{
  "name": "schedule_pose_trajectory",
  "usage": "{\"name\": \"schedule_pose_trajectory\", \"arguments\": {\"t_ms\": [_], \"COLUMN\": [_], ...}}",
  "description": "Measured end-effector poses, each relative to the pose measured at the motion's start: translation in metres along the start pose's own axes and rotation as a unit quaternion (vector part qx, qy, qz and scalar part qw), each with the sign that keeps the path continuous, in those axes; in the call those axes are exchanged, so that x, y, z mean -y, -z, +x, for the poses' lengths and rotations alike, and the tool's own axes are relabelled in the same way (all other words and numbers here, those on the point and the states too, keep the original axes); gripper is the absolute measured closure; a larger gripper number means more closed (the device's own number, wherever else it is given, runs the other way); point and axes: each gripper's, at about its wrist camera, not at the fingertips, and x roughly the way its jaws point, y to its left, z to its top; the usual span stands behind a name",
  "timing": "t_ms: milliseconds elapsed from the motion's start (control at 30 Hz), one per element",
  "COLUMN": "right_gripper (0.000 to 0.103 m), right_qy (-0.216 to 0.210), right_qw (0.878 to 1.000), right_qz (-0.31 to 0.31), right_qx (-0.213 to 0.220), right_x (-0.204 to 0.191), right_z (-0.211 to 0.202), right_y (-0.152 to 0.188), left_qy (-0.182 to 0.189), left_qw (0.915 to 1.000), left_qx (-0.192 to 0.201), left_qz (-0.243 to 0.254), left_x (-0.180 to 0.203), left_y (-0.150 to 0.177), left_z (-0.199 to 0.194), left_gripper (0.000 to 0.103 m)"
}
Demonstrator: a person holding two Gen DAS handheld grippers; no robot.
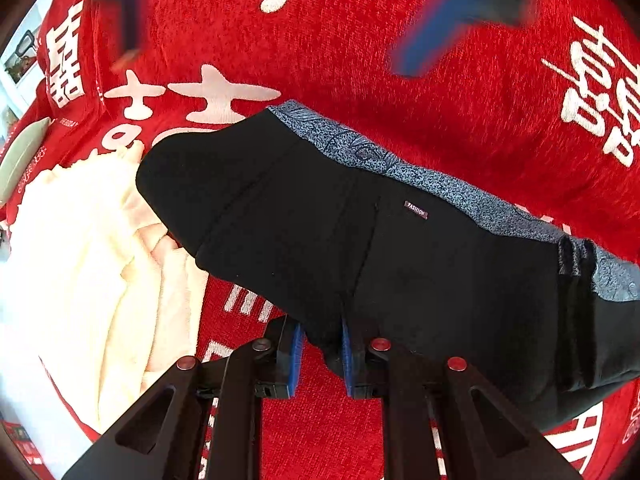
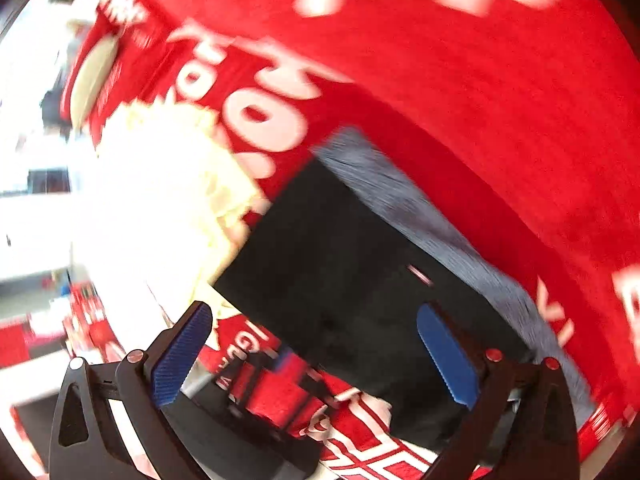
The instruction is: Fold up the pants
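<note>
Nearest, the left tongs (image 1: 320, 354) pinch the near edge of the black pants with a blue-grey patterned waistband (image 1: 360, 232), their blue pads narrow on the fabric. The right tongs (image 2: 320, 360) hang wide above the same garment, holding nothing. The pants lie part-folded on a red cloth with white characters (image 1: 340, 60), a cream garment (image 1: 80, 248) at left. Folding well likely means lifting evenly, keeping edges aligned.
</note>
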Motion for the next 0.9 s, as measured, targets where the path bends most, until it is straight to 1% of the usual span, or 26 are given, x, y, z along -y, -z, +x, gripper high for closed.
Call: {"name": "schedule_pose_trajectory", "arguments": {"t_ms": [33,100,200,267,333,400,433,467,500,533,567,633,733,833,900], "right_gripper": [0.000,0.000,0.000,0.000,0.000,0.000,0.003,0.011,0.046,0.075,0.083,0.085,0.086,0.086,0.086], "right_qy": [0.006,0.021,0.060,0.071,0.088,0.106,0.116,0.121,0.117,0.104,0.096,0.083,0.052,0.015,-0.008], "right_qw": [1.000,0.997,0.987,0.981,0.974,0.970,0.967,0.967,0.969,0.974,0.978,0.984,0.993,0.998,0.999], "right_qz": [-0.015,-0.040,-0.063,-0.066,-0.070,-0.078,-0.082,-0.086,-0.086,-0.071,-0.062,-0.073,-0.062,-0.043,-0.032], "right_qx": [-0.022,-0.063,-0.132,-0.167,-0.195,-0.206,-0.210,-0.207,-0.200,-0.188,-0.174,-0.137,-0.084,-0.034,-0.002], "right_x": [-0.014,-0.033,-0.052,-0.055,-0.055,-0.055,-0.053,-0.052,-0.049,-0.044,-0.035,-0.028,-0.014,0.007,0.021], "right_z": [0.011,0.031,0.069,0.089,0.105,0.115,0.118,0.118,0.116,0.109,0.103,0.085,0.054,0.023,0.002], "right_y": [-0.013,-0.028,-0.041,-0.044,-0.042,-0.042,-0.040,-0.038,-0.037,-0.036,-0.033,-0.023,-0.004,0.017,0.032], "left_qy": [-0.001,-0.003,-0.004,-0.010,-0.016,-0.020,-0.021,-0.020,-0.021,-0.024,-0.025,-0.022,-0.024,-0.020,-0.017], "left_qw": [1.0000,1.0000,1.0000,0.9999,0.9997,0.9995,0.9994,0.9994,0.9994,0.9993,0.9991,0.9987,0.9969,0.9944,0.9921], "left_qx": [-0.001,-0.003,-0.004,-0.002,0.002,0.004,0.005,0.004,0.001,0.003,0.008,0.015,0.036,0.056,0.069], "left_qz": [0.002,0.004,0.003,0.010,0.019,0.024,0.026,0.027,0.028,0.030,0.034,0.043,0.066,0.087,0.103], "left_x": [0.000,0.001,0.002,0.004,0.007,0.009,0.009,0.009,0.010,0.010,0.011,0.015,0.028,0.043,0.054], "left_y": [0.000,0.000,0.000,0.000,0.001,0.001,0.001,0.001,0.002,0.002,0.001,-0.001,-0.001,-0.001,-0.003], "left_z": [0.000,0.000,0.000,0.000,0.000,0.000,0.000,0.000,0.001,0.001,-0.001,-0.007,-0.024,-0.043,-0.058], "left_gripper": [0.086,0.086,0.086,0.086,0.086,0.086,0.086,0.086,0.086,0.086,0.086,0.086,0.086,0.086,0.086]}}
